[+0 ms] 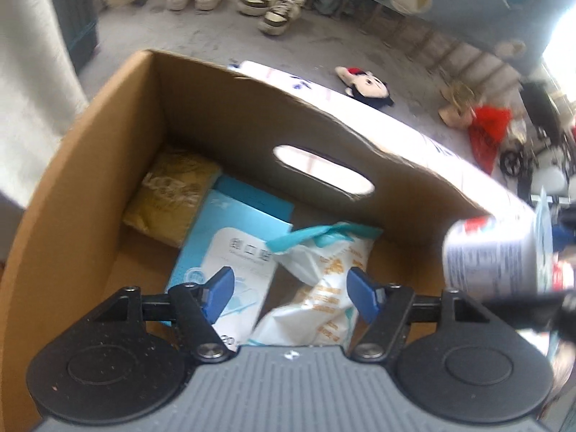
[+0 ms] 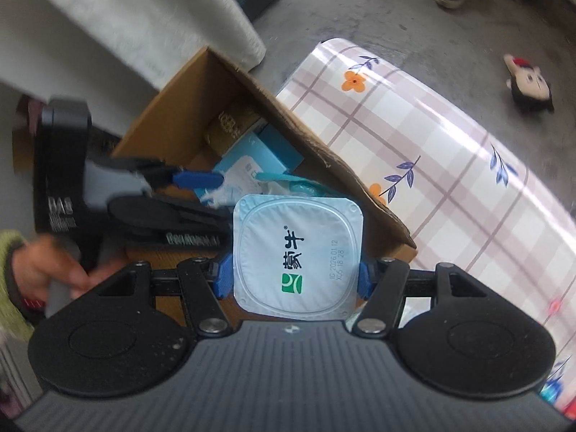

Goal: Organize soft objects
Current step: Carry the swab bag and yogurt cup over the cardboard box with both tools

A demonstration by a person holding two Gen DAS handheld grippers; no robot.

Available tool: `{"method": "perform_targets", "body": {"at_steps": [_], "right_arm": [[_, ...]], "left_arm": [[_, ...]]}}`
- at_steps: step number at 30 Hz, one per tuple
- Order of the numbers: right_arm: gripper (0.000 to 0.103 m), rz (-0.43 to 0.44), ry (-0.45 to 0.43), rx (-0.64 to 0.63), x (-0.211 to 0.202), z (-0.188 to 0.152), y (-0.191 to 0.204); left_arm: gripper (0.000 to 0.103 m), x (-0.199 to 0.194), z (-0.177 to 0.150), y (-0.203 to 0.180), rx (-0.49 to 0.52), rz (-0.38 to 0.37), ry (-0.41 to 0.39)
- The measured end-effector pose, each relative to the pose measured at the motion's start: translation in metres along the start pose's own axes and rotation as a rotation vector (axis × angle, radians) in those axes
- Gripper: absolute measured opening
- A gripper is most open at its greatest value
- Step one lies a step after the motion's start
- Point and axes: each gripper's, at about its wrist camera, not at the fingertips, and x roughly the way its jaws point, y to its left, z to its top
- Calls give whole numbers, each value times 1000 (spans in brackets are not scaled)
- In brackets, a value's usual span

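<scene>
Already several packets are lying in cardboard box; left gripper is spread, empty; yogurt cup is being pinched by right gripper, still unboxed.

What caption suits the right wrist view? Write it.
Right tongs grip a sealed yogurt cup beside the cardboard box.

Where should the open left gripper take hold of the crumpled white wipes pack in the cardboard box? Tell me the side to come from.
Grip the white wipes pack across its narrow pinched middle, coming straight down from above. It lies slack on the floor of the cardboard box, with its teal end toward the handle wall, and the box walls block any sideways approach. The left gripper already hangs open over it.
</scene>
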Motion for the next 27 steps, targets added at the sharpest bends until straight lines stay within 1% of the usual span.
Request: {"method": "perform_targets", "body": {"at_steps": [3,7,12,16,19,23,25,27], "right_arm": [[60,-36,62,-136,9,2,14],[60,-72,173,-319,32,1,36],[60,-109,307,-445,72,1,53],[61,-138,368,-498,96,1,60],[63,-170,376,-524,104,0,63],[67,-170,350,-519,98,-2,62],[67,-163,323,-507,93,-5,60],[68,-135,277,-493,82,-5,59]], "left_arm": [[69,-4,3,11,-40,1,-10],[69,-4,4,18,-70,1,-13],[69,-1,0,25,-102,-4,-8],[69,2,-2,27,-121,-14,-7],[69,4,-3,28,-128,-18,-6],[69,3,-3,26,-128,-16,-8],[69,2,-3,25,-126,-12,-11],[69,-1,-2,23,-125,-7,-18]]}}
